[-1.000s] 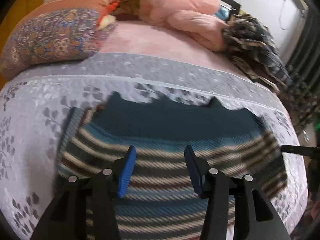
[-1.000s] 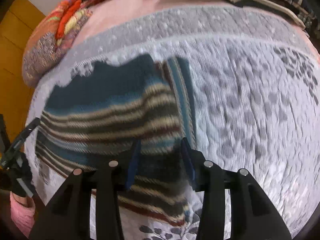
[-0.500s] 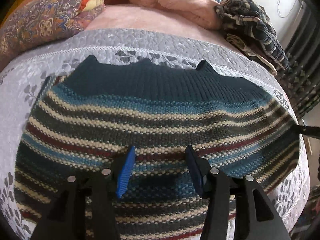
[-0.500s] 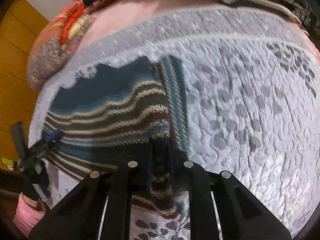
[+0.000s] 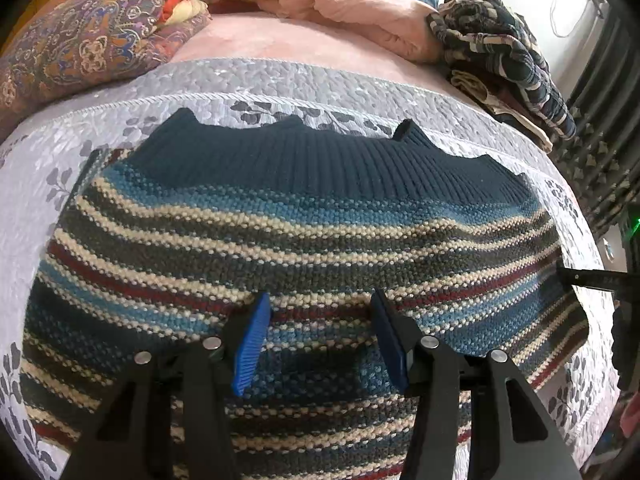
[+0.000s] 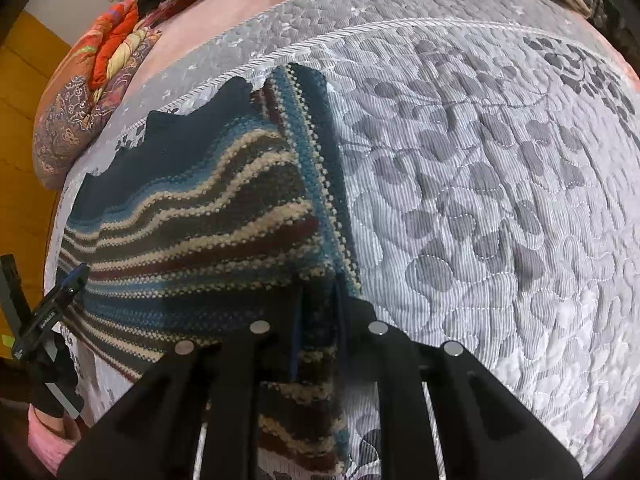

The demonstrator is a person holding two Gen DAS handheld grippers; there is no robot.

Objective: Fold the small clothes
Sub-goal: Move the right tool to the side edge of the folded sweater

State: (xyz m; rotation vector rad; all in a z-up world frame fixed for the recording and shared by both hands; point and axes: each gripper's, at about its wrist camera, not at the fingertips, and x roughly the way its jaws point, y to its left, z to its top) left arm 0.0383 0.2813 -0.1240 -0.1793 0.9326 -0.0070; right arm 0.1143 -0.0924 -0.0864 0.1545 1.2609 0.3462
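Note:
A striped knit sweater point(image 5: 304, 236) with a dark teal ribbed band lies spread on the grey quilted bedspread point(image 5: 280, 84). My left gripper point(image 5: 318, 336) hovers low over its near stripes, open, with nothing between the blue pads. In the right wrist view the same sweater point(image 6: 192, 216) sits at the left, its right edge folded over. My right gripper point(image 6: 318, 316) is shut on that folded edge of the sweater near the bed's front. The left gripper point(image 6: 60, 292) shows at the far left of that view.
Patterned pillows point(image 5: 84, 48) and a pink blanket point(image 5: 360, 4) lie at the head of the bed. A heap of dark plaid clothes point(image 5: 504, 60) sits at the back right. Bare quilt point(image 6: 500, 200) stretches right of the sweater. A pink sleeve point(image 6: 48, 440) shows bottom left.
My right gripper went from open over the sweater's edge to shut on it. My left gripper dropped closer to the sweater and stayed open.

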